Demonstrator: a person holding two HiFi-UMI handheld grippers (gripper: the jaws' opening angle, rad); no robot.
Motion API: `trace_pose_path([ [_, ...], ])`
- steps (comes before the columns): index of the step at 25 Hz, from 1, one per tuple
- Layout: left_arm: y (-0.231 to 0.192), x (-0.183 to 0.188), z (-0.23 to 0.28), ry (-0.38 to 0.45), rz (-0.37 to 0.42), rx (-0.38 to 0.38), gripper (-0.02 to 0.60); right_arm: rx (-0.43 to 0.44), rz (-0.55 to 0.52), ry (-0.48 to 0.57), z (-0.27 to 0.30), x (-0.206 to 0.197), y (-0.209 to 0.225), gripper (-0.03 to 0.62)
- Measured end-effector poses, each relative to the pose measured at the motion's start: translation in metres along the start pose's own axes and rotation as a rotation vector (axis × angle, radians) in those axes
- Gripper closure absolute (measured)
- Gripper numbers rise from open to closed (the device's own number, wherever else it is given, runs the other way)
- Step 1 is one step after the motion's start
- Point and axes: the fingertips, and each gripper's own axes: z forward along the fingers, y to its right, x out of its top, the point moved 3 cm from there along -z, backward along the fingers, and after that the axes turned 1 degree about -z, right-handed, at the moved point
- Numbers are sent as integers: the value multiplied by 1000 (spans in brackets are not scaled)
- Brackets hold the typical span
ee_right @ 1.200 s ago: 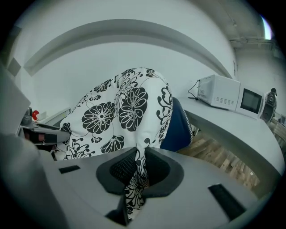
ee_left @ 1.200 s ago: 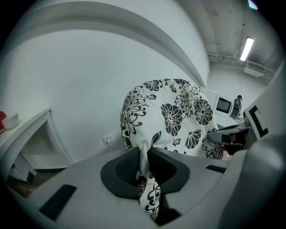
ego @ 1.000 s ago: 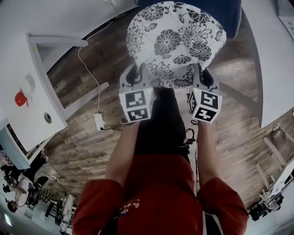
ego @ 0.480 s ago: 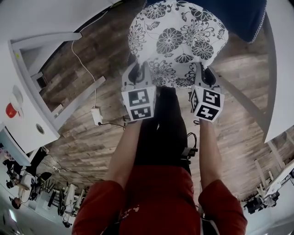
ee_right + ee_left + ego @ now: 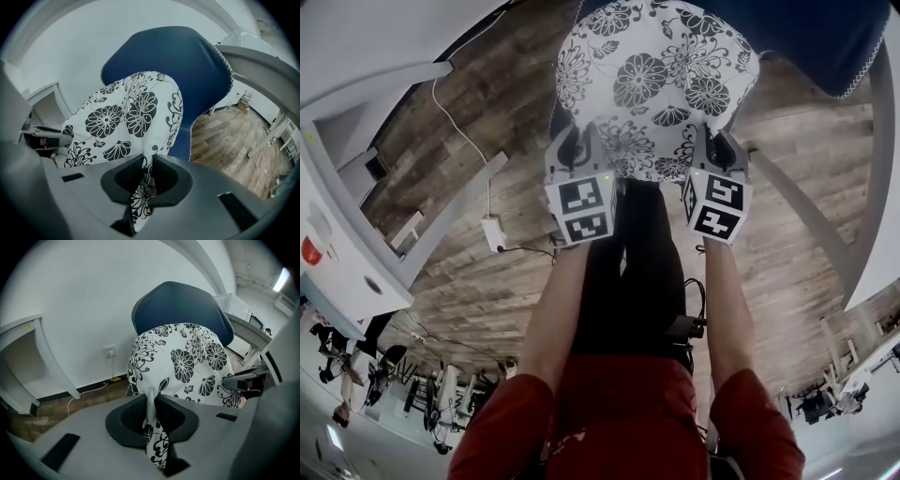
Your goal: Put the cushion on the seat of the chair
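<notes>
both the left gripper [image 5: 151, 420] and the right gripper [image 5: 146, 180] are pinching the cushion's [image 5: 656, 80] near edge; the chair [image 5: 178, 70] is standing beyond the fingers.

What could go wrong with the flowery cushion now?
1. The left tongs and right tongs pinch only a thin edge of the cushion, so it might slip out and drop to the floor.
2. It hangs in front of the chair and blocks the view of it, so it could land crooked.
</notes>
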Motion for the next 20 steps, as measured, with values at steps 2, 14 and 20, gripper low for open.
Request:
trace_pose_path([
  [2,-1,-6,9,-5,8,4,514,-14,2,-7,8,-7,0,540],
  [14,-4,-25,40,-33,18,36,512,-45,20,-51,37,-27,5,534],
  [20,-3,-27,43,-53,7,61,512,-45,-3,-55,32,-22,6,530],
])
